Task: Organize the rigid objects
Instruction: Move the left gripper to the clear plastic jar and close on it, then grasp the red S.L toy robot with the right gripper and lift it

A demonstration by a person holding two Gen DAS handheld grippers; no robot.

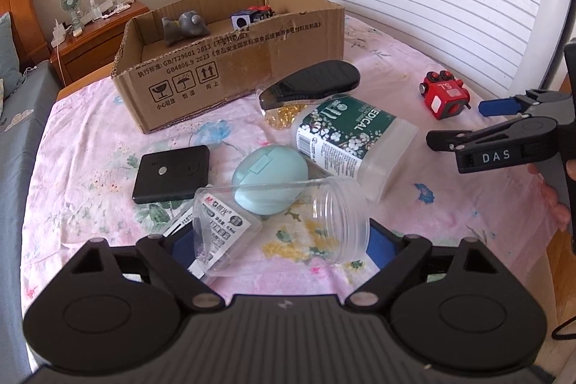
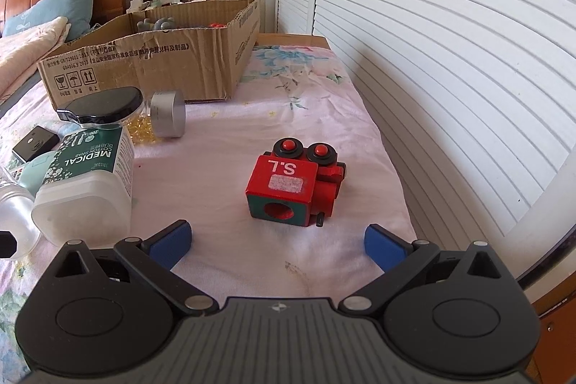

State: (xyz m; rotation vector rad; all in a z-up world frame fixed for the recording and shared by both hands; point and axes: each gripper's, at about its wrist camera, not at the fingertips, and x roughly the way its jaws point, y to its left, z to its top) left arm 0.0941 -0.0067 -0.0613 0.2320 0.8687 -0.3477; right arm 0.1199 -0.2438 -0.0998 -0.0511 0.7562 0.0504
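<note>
Left gripper (image 1: pixel 280 240): its 2 blue-padded fingers (image 1: pixel 381 249) stood either side of the clear jar, which lay between them; whether the pads pressed its walls could not be told, since the jar hid the left pad.
Clear jar (image 1: pixel 288 222): empty, lidless, lying on its side on the floral sheet (image 1: pixel 90 150), threaded mouth to the right, a white label on its left part.
Right gripper (image 2: pixel 277 243): jaws stood wide apart with nothing between them, blue pads (image 2: pixel 381 249) clear of the toy; in the left wrist view it came in from the right edge, held by a hand (image 1: pixel 572 168).
Red toy block (image 2: pixel 293 184): resting on the sheet just ahead of the right gripper, marked "S.L", 2 red knobs on black discs at its far end, a round hole in its near face.
Medical swab box (image 1: pixel 345 135): lying tilted, green label up, touching the mint case and propped against the black-lidded jar.
Mint case (image 1: pixel 270 182): oval, just behind the clear jar.
Black flat device (image 1: pixel 171 173): left of the mint case, flat on the sheet.
Black-lidded jar (image 1: pixel 313 85): on its side near the box, yellow contents inside.
Silver tin (image 2: pixel 167 114): on its edge beside the black-lidded jar.
Cardboard box (image 1: pixel 230 78): open-topped at the far side of the bed, holding a grey figure (image 1: pixel 183 26) and a small cube (image 1: pixel 241 20).
</note>
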